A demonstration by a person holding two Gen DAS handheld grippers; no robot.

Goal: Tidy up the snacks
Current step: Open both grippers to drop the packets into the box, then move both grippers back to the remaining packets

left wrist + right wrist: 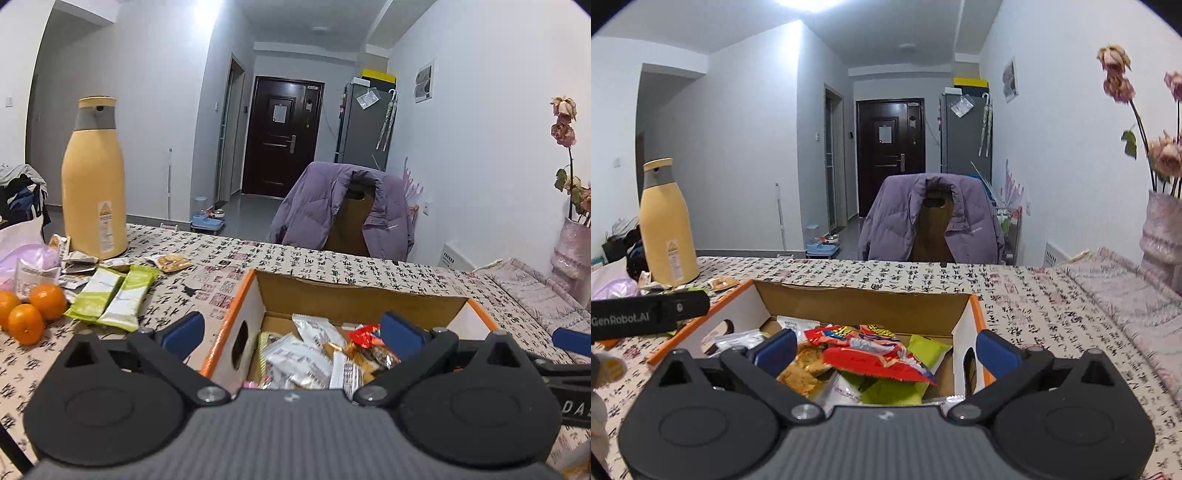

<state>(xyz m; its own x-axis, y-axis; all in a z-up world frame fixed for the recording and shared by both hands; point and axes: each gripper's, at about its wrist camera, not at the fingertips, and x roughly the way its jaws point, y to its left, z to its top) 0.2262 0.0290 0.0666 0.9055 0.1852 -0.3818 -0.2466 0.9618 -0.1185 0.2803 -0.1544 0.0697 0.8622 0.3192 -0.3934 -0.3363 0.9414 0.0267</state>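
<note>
Cardboard box (369, 295): open-topped landmark, already heaped with snack packets (871, 354), a collecting bin by the look of it
Left gripper (291, 328): jaws spread, empty, straddling the box's left wall
Right gripper (886, 345): jaws apart, empty, above the box's right side
Loose green wafer packs (110, 295): left of the box, beside the mandarins (33, 310) and yellow thermos (92, 177)
Room: bare tablecloth (1034, 314) right of the box

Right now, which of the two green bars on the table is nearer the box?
The right-hand green bar; the other green bar lies beside it, toward the oranges.
</note>
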